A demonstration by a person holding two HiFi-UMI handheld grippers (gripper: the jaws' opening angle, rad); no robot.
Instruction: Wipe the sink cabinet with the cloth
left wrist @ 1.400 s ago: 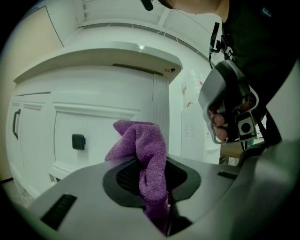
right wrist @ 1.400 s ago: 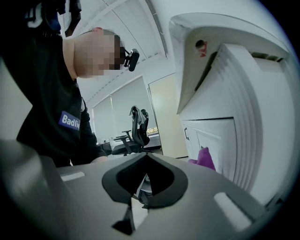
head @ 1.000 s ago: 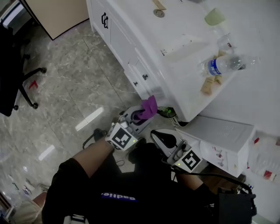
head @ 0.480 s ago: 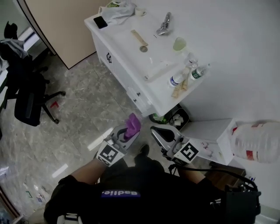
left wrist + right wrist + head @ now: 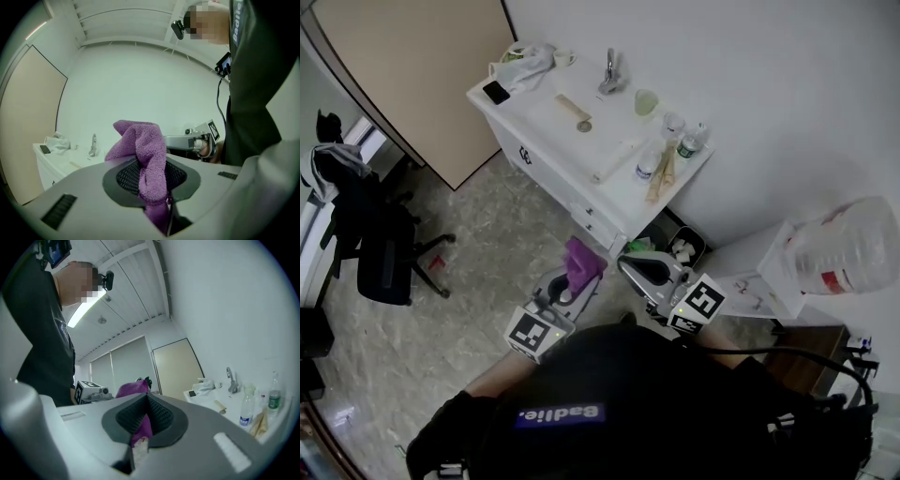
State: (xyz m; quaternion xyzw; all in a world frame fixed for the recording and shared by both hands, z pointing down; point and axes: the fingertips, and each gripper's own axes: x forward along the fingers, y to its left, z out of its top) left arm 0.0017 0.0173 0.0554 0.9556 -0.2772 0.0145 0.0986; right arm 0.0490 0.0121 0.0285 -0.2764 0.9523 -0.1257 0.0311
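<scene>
One purple cloth (image 5: 581,259) sits pinched in the closed jaws of the left gripper (image 5: 574,281), held apart from the white sink cabinet (image 5: 536,161); the right gripper (image 5: 627,266), second of two (jaws pressed together, holding nothing), hangs just beside it, while two bottles (image 5: 645,169) stand on the cabinet top near one faucet (image 5: 608,73)

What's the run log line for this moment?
stage: away from sink cabinet, not wiping | left gripper: shut on purple cloth | right gripper: shut, empty
</scene>
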